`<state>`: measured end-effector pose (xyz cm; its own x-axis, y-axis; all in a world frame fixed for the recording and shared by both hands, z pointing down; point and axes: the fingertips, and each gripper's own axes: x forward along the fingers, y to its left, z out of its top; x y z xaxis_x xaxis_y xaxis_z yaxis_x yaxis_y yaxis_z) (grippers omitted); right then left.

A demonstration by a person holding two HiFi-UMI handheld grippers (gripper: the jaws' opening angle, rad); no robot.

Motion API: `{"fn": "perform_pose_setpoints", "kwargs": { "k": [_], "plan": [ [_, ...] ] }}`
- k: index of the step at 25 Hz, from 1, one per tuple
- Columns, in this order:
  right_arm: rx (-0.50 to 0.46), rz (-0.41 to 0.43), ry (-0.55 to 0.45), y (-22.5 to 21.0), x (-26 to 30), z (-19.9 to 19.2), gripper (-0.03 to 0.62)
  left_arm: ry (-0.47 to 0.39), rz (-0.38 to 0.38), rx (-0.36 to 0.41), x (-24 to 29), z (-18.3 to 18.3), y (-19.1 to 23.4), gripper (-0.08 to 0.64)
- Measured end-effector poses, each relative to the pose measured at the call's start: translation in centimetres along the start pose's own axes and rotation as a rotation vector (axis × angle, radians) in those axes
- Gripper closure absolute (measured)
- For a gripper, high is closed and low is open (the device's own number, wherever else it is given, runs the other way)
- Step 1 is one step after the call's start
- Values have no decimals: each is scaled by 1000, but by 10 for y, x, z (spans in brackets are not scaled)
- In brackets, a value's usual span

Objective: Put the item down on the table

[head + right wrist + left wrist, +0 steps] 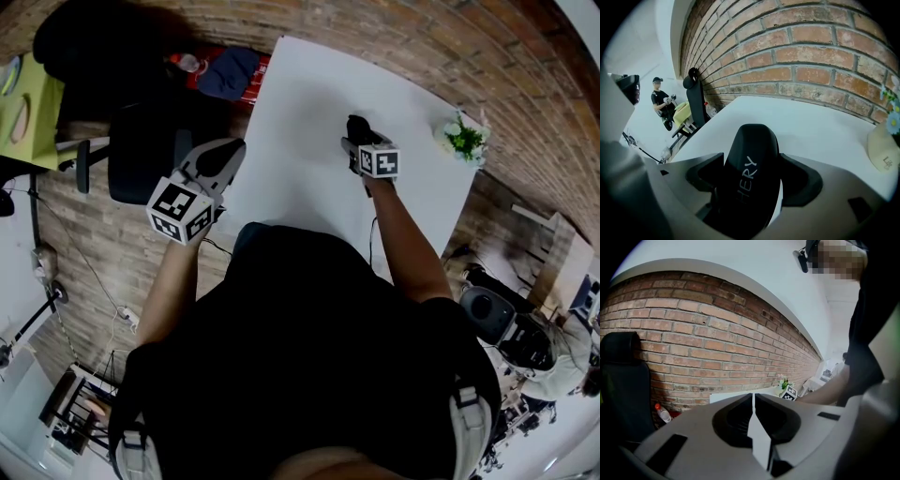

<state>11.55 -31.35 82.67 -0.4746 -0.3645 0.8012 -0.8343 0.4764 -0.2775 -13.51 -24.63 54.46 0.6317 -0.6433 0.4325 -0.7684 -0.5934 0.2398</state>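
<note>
Jaws of the right gripper (752,182) are pinching a black rounded item (751,145) from both sides. The item is standing up between them, and its rounded end is reaching out past the jaw tips. White letters, partly hidden, are showing on its face; I am reading "HERY". What kind of thing it is, I cannot tell.

Beyond the jaws, the white table (811,124) is lying under the item and ahead of it. In the head view, this gripper is hovering over the middle part of the table. No view is showing me whether the item is touching the surface.

So I am judging that the task is about half way. The item is being carried over the table, but it is not yet put down. Lowering it, spreading the jaws and pulling the gripper away are remaining.

Jaws of the left gripper (753,414) are pressed together with nothing between them. This gripper is hanging beside the table's left edge, above the black chair (141,155), and it is taking no part.

A small flower pot (464,139) is standing at the far right corner, well apart from the item, so the place for putting down is looking free.
</note>
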Motion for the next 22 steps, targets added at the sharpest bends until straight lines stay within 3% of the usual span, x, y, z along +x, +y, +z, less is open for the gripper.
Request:
{"fn": "perform_pose_setpoints", "kwargs": {
  "k": [22],
  "plan": [
    [-38,-39,38,-15,24,-10,216,22,-1,-18,9,-7,-5,537]
  ]
}}
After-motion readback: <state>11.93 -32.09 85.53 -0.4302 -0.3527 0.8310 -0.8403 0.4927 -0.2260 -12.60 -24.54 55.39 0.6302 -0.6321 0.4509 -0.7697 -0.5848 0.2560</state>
